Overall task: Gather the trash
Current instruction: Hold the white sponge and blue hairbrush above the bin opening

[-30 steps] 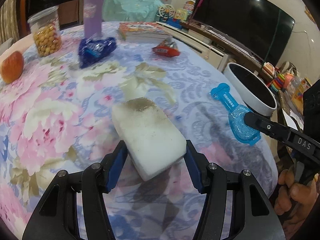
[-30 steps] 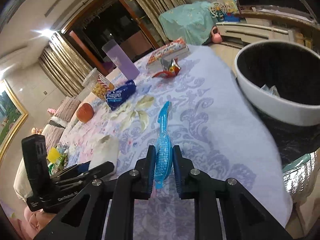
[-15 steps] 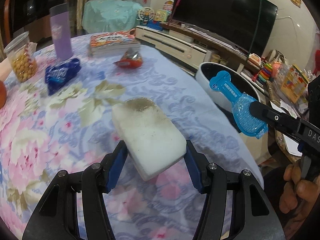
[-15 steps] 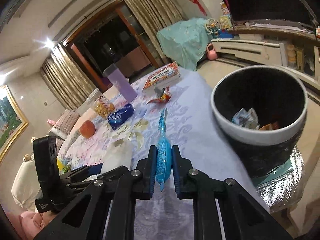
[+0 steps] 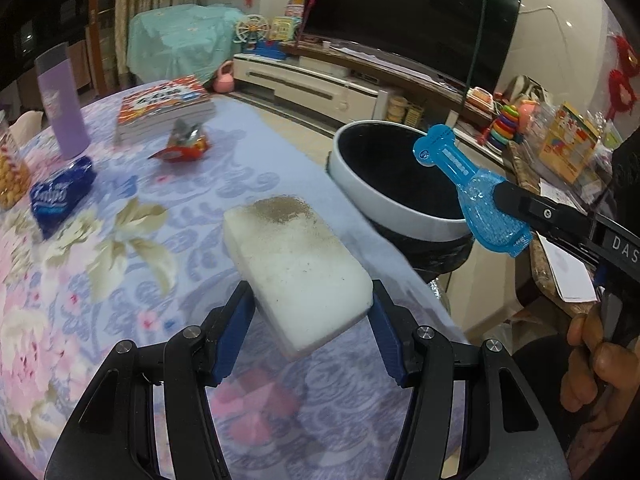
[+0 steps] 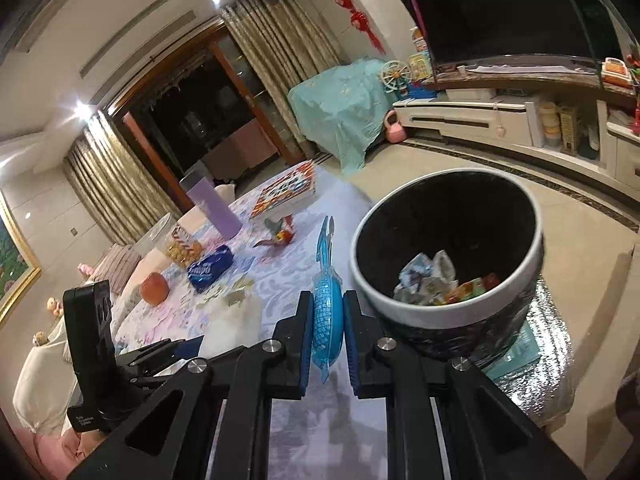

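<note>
Your left gripper [image 5: 312, 316] pinches a dirty white sponge [image 5: 296, 268] above the table's [image 5: 120, 280] edge. Your right gripper [image 6: 328, 332] squeezes a blue bone-shaped packet [image 6: 326, 308], held up just beside the trash bin's [image 6: 432, 312] rim. Wrappers [image 6: 428, 280] lie inside the bin.

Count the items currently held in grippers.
2: a dirty white sponge in the left gripper, and a blue bone-shaped packet in the right gripper beside the trash bin.

Right gripper [image 6: 324, 340] clamping blue packet [image 6: 327, 308], fingers beside black bin [image 6: 460, 312] holding wrappers [image 6: 428, 280]
</note>
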{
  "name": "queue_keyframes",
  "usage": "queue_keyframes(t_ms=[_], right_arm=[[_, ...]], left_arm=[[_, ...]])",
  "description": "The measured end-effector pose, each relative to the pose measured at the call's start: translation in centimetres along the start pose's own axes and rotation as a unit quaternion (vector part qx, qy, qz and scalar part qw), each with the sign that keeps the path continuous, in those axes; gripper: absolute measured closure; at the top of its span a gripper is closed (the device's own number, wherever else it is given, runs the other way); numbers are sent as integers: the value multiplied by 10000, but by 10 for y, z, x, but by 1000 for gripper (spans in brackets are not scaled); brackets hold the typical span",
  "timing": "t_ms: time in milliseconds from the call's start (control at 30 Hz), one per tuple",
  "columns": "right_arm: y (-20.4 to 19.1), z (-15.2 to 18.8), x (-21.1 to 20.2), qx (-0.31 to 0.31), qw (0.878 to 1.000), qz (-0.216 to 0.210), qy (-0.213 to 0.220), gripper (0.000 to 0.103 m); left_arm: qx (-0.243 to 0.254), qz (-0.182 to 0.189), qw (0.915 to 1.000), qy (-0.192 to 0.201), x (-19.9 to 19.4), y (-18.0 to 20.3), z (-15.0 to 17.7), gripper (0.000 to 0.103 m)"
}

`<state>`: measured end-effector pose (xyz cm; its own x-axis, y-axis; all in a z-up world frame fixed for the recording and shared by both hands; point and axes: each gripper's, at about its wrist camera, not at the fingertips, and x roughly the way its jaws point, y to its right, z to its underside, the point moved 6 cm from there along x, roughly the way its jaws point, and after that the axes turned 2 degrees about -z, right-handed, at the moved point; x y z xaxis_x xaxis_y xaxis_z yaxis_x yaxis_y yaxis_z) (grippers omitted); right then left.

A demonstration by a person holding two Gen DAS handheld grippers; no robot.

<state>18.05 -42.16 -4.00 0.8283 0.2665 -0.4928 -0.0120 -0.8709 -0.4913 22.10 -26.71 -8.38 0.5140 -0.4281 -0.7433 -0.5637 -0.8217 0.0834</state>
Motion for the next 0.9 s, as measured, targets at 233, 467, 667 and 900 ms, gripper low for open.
queue_keyframes(t_ms=[233,467,667,900], right_arm=[[22,-10,-4,112,9998,127,83,88],[47,-24,1,168,9994,294,92,88],[64,-35,7,191,9990,407,65,88],[76,-46,9,200,9986,482,83,88]], left_arm=[[176,116,9998,-11,9,21,-15,46],[289,232,9993,27,21,38,-37,46],[402,314,9986,100,28,50,-61,46],[579,335,9977,75,42,64,-79,46]])
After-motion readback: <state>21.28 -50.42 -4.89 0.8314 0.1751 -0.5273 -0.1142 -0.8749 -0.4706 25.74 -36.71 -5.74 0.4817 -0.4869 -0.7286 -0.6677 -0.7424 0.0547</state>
